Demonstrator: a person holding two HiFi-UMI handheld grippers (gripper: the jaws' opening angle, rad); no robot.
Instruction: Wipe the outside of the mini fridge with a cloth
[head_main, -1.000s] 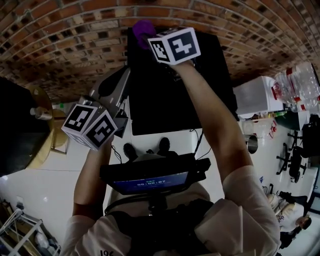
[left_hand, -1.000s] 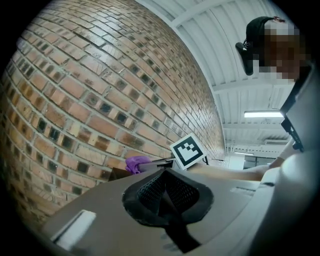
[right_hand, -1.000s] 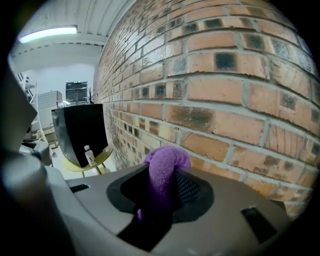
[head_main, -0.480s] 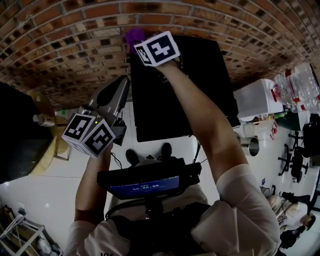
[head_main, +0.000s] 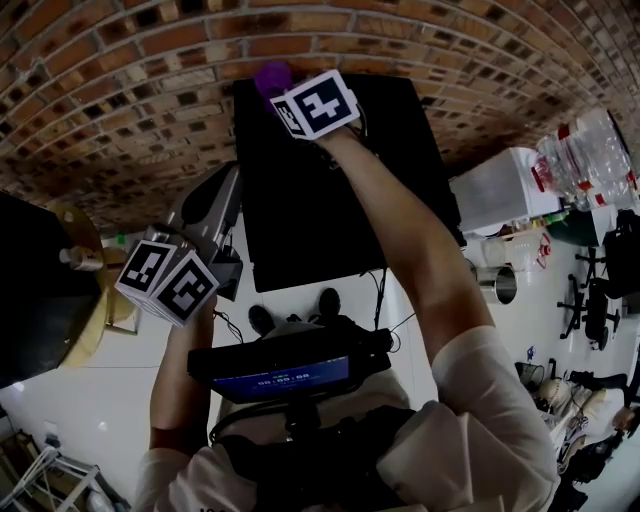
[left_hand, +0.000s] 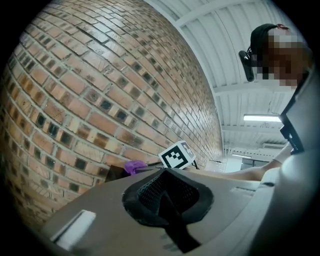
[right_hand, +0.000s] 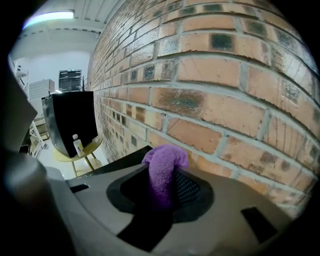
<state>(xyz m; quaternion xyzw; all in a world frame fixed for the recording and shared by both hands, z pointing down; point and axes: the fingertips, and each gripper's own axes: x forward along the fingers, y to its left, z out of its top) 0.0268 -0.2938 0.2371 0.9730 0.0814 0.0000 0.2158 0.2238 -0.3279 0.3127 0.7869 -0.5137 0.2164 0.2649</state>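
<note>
**Right tool.** Pinching a purple cloth (right_hand: 164, 159) between the pads of the right tool (right_hand: 161, 187), with the cloth's free end bulging out past the tips. Carrying the cloth at the far left corner of the black mini fridge (head_main: 340, 190), over its top face and just beside the brick wall (head_main: 130, 90). Not resolving, from any view, whether cloth and top are touching. Reaching across the fridge top with the right arm (head_main: 400, 230), tilting the tool downward, with its marker cube (head_main: 318, 102) turned toward the head view.

**Left tool.** Holding the left tool (left_hand: 167, 197) with its jaws pressed together on nothing, pointing level, off the fridge's left side and near the wall.

**Surroundings.** Showing, in the right gripper view, a small bottle (right_hand: 77, 144) standing upright on a round yellow desk (right_hand: 94, 145), well apart from the fridge. Standing on a white floor (head_main: 120, 380), with a blue-lit screen (head_main: 285, 375) worn at the chest.
</note>
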